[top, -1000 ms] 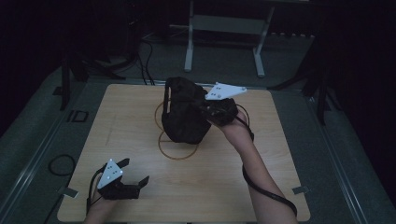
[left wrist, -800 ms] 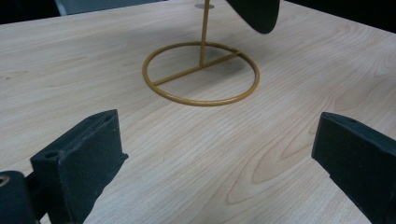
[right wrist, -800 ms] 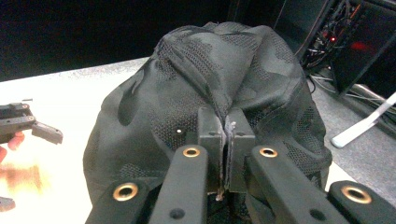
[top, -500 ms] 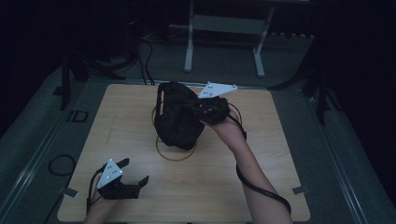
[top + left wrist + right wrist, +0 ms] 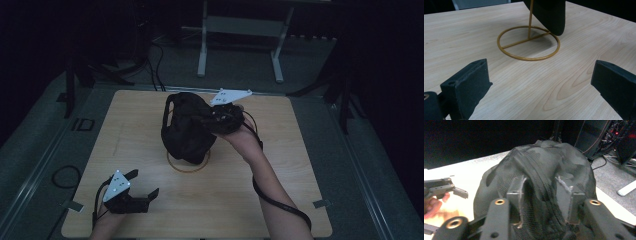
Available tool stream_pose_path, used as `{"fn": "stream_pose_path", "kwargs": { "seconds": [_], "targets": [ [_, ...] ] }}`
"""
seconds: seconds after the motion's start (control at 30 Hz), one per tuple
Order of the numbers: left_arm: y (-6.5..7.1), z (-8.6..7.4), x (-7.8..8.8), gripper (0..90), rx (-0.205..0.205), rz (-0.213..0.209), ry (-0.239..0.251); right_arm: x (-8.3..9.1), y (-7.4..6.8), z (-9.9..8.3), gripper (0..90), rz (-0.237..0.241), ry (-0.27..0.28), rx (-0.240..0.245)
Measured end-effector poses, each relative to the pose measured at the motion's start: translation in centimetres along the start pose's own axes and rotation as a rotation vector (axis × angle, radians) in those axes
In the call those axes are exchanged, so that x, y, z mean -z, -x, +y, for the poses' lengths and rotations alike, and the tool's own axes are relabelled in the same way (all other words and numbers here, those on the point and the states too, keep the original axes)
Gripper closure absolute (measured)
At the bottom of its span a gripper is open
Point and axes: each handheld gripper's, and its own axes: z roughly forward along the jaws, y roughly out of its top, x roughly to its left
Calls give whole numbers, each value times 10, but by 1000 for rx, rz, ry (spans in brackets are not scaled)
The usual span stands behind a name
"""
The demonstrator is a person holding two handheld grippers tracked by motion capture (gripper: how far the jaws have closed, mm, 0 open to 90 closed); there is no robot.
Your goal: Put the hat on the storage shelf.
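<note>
Right gripper (image 5: 212, 119): we clamp the cap (image 5: 185, 127) mesh. Left gripper (image 5: 142, 187): wide, empty. Risk: thin fold slips; cap drags the stand (image 5: 528, 42) over.

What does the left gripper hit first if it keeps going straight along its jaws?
Probably the gold wire stand: its ring base lies flat on the table straight ahead of the open left gripper, with bare wood between. The black cap hangs just beyond, above the ring. Height is unclear, so it might pass over the ring.
</note>
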Motion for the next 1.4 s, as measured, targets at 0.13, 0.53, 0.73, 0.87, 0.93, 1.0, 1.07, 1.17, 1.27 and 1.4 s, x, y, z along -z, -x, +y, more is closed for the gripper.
{"fn": "stream_pose_path", "kwargs": {
  "seconds": [0.13, 0.53, 0.73, 0.87, 0.93, 1.0, 1.07, 1.17, 1.27, 1.4],
  "targets": [
    [1, 0, 0, 22, -2, -8, -2, 2, 0, 1, 508, -11, 2, 6],
    [1, 0, -1, 22, -2, -9, -3, 13, 1, -3, 371, -5, 22, 16],
    [2, -1, -2, 22, -4, -11, -6, 20, 2, -8, 208, 52, 38, 2],
    [3, -1, -3, 22, -4, -11, -6, 25, 2, -13, 146, 65, 51, 1],
    [3, -1, -3, 22, -5, -13, -7, 28, 3, -16, 142, 67, 60, -11],
    [3, -1, -3, 22, -5, -14, -7, 30, 3, -18, 136, 66, 60, 3],
    [2, -1, -2, 22, 1, -24, -2, 32, 4, -21, 135, 64, 61, -7],
    [2, -1, -2, 22, 5, -33, 6, 34, 4, -24, 136, 55, 67, 5],
    [2, -1, -2, 22, -1, -28, 2, 36, 4, -28, 135, 52, 71, 8],
    [4, -2, -3, 22, -12, -23, 0, 38, 4, -33, 135, 47, 66, 11]
  ]
}}
